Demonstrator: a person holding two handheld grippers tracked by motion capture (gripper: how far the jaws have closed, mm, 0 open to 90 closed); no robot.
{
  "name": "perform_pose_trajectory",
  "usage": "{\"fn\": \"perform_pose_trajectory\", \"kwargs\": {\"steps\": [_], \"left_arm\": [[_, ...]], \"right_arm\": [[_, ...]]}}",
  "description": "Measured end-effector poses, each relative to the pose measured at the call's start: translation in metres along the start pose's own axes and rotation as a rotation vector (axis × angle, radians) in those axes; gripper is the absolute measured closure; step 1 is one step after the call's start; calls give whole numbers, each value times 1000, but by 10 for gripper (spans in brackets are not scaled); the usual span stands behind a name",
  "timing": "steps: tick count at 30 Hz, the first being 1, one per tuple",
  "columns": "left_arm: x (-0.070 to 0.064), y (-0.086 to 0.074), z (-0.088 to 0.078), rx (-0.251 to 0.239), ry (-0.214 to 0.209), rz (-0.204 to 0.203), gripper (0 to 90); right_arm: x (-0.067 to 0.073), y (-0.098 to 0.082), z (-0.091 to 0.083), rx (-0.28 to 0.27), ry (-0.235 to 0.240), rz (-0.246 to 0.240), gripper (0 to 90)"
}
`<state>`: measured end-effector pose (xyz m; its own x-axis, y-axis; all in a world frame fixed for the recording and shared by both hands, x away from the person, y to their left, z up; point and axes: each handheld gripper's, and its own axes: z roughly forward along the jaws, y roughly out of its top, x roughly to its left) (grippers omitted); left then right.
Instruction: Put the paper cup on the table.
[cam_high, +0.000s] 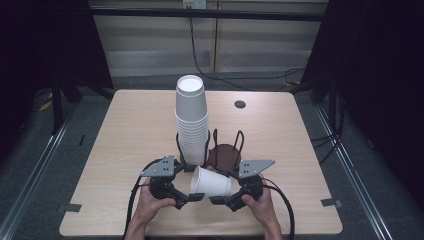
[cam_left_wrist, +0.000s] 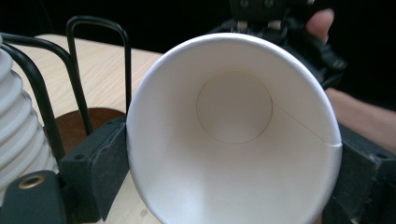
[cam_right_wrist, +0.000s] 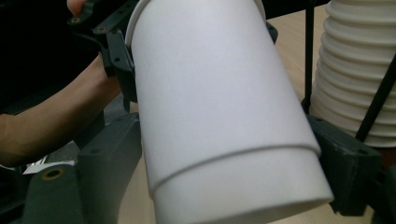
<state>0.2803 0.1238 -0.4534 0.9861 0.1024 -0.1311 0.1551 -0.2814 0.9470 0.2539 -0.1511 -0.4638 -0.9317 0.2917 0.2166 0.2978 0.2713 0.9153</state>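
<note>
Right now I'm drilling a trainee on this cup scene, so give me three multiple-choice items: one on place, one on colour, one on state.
1. Where is the stack of cups?
A. in the wire rack's left slot
B. on the floor
C. at the table's far right corner

2. What colour is the single cup?
A. red
B. white
C. blue

3. How is the single cup held?
A. lying free on the table
B. by the left tongs alone
C. between both tongs, on its side

Answers: 1 A, rack wires flank it. 2 B, plainly white. 3 C, right tongs grip its base end.
</note>
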Motion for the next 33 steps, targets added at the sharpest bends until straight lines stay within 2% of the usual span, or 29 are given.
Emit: {"fn": "perform_pose_trajectory", "kwargs": {"steps": [2, 4, 11, 13, 15, 18, 22, 24, 28, 33], "left_arm": [[-1, 1, 0, -1, -5, 0, 109], [-1, 2, -1, 7, 11, 0, 109], [1, 1, -8, 9, 41, -21, 108], [2, 1, -11, 20, 65, -17, 108], [2, 2, -14, 30, 72, -19, 108], [2, 3, -20, 42, 88, -19, 108], [2, 3, -27, 42, 114, -21, 108], [2, 3, -29, 51, 128, -17, 108], [4, 1, -33, 90, 142, -16, 108], [6, -1, -33, 132, 147, -25, 108]], "right_arm": [[0, -1, -2, -20, -9, 6, 130], [0, -2, -5, -42, -23, 4, 129], [2, -7, -12, -63, -78, 13, 128], [2, -8, -15, -83, -104, 19, 128], [2, -8, -18, -96, -109, 18, 128], [2, -8, -22, -115, -151, 17, 128], [3, -11, -26, -132, -246, 4, 128], [3, -14, -28, -166, -281, 1, 128], [3, -22, -32, -186, -361, -1, 128], [1, -30, -38, -276, -443, 21, 128]]}}
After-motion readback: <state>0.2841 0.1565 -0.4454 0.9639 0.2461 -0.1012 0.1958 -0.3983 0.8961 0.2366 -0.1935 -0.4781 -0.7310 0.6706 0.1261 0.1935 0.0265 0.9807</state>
